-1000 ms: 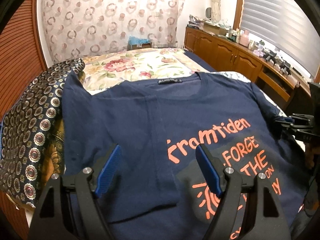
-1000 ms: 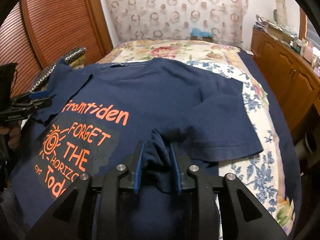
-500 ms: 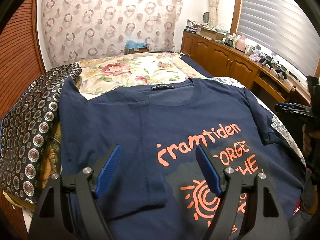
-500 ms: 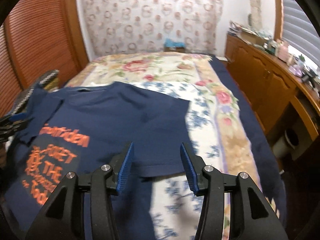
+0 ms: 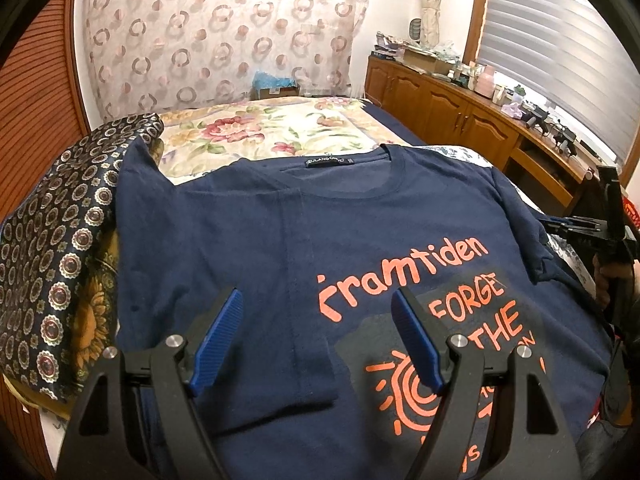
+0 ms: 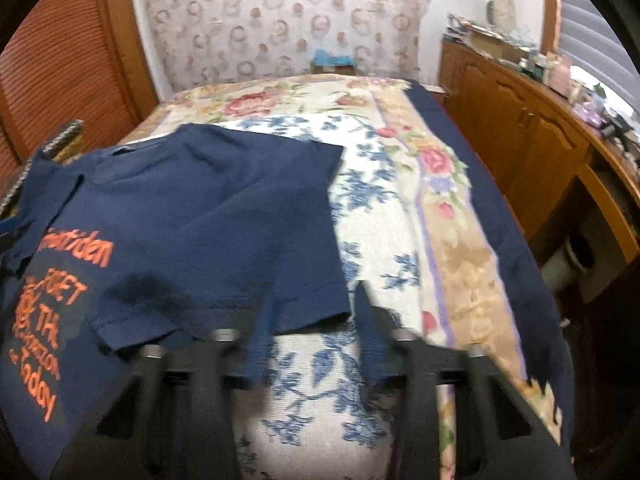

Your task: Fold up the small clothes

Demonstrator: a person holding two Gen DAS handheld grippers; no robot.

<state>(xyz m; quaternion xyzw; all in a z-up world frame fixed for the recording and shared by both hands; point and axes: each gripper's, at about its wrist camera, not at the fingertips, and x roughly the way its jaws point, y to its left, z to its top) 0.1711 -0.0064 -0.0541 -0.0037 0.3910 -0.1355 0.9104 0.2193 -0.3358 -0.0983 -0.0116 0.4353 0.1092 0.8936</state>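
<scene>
Our left gripper (image 5: pixel 318 340) hangs spread wide over the navy tee (image 5: pixel 248 264), which lies flat on the bed (image 5: pixel 280 136), long axis running away from us, collar at the far end (one sleeve folded inward). Right gripper (image 6: pixel 312 312) gapes too, holding nothing, above the bedspread by the sleeve hem.

A home bedroom: floral bedspread (image 5: pixel 280 136), patterned curtain (image 5: pixel 224 32), wooden cabinets (image 5: pixel 460 116) under a blinded window (image 5: pixel 560 40)
</scene>
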